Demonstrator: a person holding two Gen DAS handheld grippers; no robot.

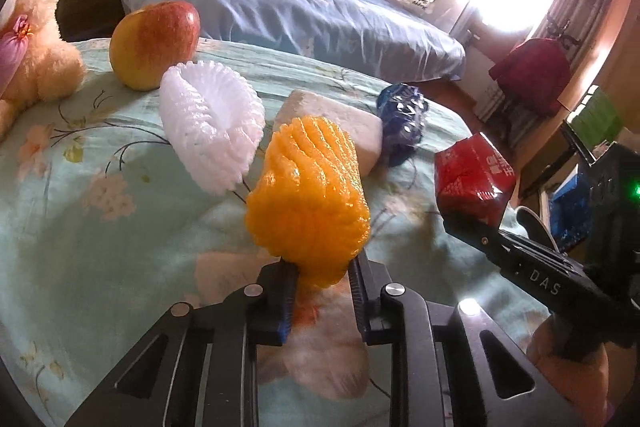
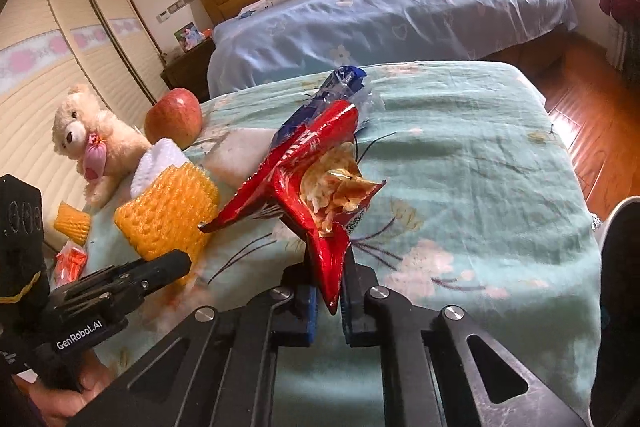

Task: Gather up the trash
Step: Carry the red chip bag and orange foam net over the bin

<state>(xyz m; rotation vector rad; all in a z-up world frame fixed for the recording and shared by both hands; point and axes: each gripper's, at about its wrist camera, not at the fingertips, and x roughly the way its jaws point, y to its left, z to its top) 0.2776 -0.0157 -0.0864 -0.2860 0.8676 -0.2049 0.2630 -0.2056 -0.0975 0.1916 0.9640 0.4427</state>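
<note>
My left gripper [image 1: 320, 279] is shut on an orange foam fruit net [image 1: 308, 199] and holds it above the green floral bedspread [image 1: 100, 187]; the net also shows in the right wrist view [image 2: 168, 215]. My right gripper [image 2: 328, 291] is shut on a red snack bag [image 2: 312, 187], torn open with chips showing; the bag also shows in the left wrist view [image 1: 474, 179]. A white foam net [image 1: 212, 127], a white foam block [image 1: 340, 127] and a blue wrapper [image 1: 402, 119] lie on the bedspread behind.
A red-yellow apple [image 1: 154, 43] and a plush bear [image 2: 92, 135] sit at the bedspread's far left. Another orange foam net [image 2: 72, 223] and an orange wrapper [image 2: 70, 263] lie at the left edge. A blue bed [image 1: 300, 3] stands beyond; wooden floor [image 2: 588, 123] lies to the right.
</note>
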